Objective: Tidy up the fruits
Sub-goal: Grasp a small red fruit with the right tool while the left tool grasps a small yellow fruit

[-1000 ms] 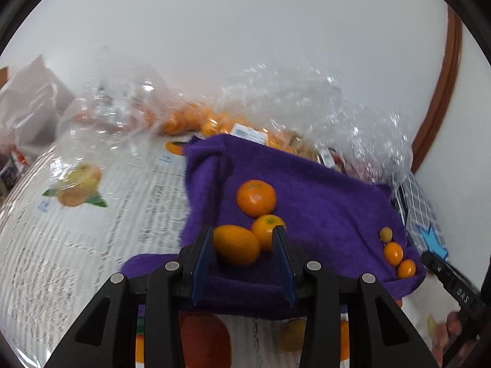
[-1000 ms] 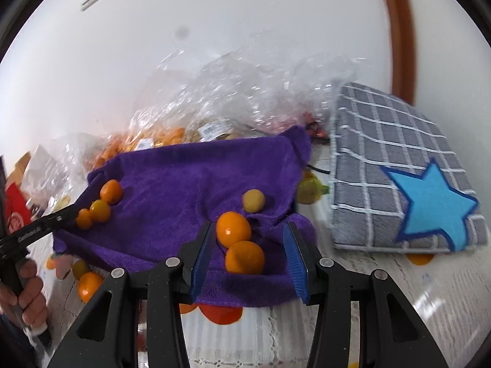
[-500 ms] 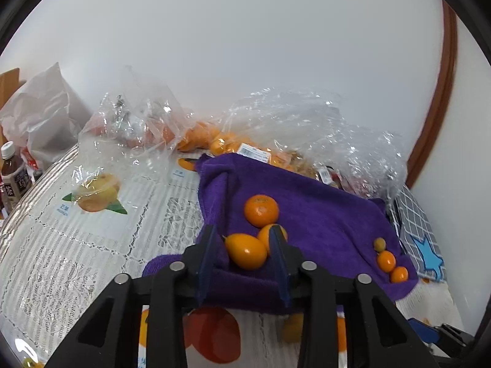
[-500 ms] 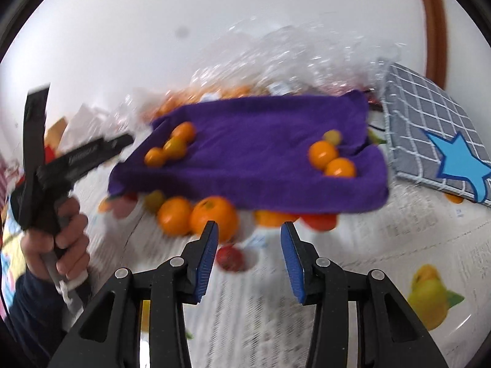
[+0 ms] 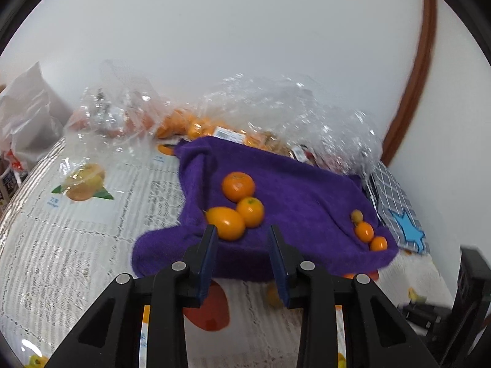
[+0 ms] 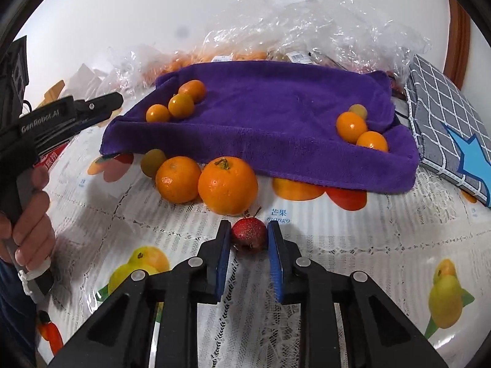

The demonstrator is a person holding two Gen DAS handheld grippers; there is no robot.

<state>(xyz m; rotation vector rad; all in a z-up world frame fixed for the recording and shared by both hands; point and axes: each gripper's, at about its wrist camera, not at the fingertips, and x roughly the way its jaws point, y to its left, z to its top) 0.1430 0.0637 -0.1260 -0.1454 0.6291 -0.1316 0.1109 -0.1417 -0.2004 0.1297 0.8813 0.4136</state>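
Note:
A small red fruit [image 6: 248, 234] lies on the printed tablecloth, and my right gripper [image 6: 248, 227] is closing on it, with the pads touching both its sides. Just beyond it, two large oranges [image 6: 227, 185] and a greenish fruit [image 6: 152, 162] sit before the purple towel [image 6: 276, 98]. The towel carries three small oranges at its left [image 6: 181, 104] and three at its right [image 6: 351, 125]. My left gripper [image 5: 242, 236] hovers at the towel's near edge, its jaws narrowly apart and empty. An oval orange fruit [image 5: 225, 223] lies just past its left fingertip.
Crinkled clear plastic bags [image 6: 307, 24] holding more orange fruit line the wall behind the towel. A grey checked cloth with a blue star [image 6: 445, 122] lies at the right. A white bag [image 5: 27, 116] stands far left. A hand [image 6: 27, 214] holds the left gripper's handle.
My right gripper left the towel, dropped to the tablecloth in front and closed around the red fruit. The left gripper drew back a little, so the oval orange fruit now lies ahead of its fingers.

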